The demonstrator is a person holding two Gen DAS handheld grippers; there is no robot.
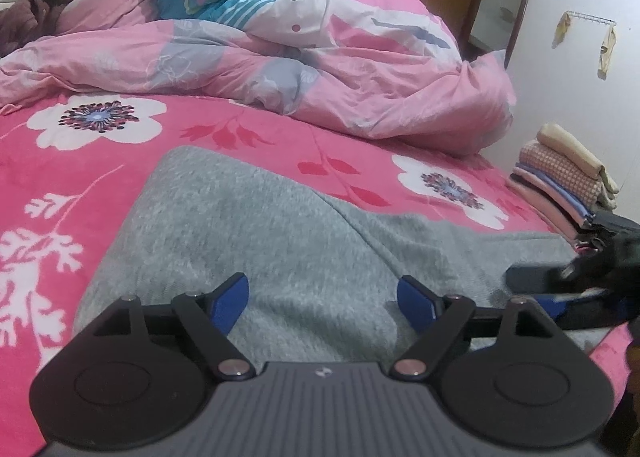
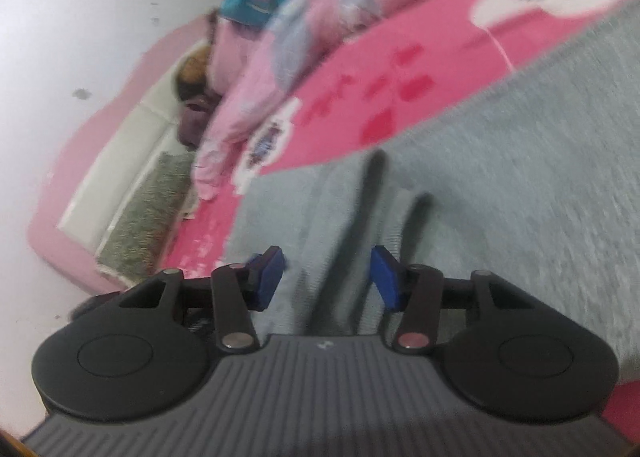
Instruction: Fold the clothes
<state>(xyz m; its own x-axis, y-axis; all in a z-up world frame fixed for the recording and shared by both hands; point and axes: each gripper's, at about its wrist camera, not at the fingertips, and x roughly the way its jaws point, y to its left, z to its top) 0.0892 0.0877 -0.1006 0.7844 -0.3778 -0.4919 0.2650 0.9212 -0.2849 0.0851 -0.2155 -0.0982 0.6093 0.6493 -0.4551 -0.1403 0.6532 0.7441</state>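
Both the left gripper (image 1: 322, 303) and right gripper (image 2: 328, 283) gape, seemingly empty, over grey garment (image 1: 280, 225).

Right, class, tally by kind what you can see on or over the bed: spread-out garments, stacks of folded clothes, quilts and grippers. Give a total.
Spread-out garments: 1 (grey garment)
Stacks of folded clothes: 1 (folded stack)
Quilts: 1 (pink quilt)
Grippers: 2 (left gripper, right gripper)
Total: 5

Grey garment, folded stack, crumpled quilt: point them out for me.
Grey garment (image 1: 280, 225), left wrist view, its flat middle.
Folded stack (image 1: 560, 185), left wrist view, checked top layer.
Crumpled quilt (image 1: 380, 81), left wrist view, pink middle folds.
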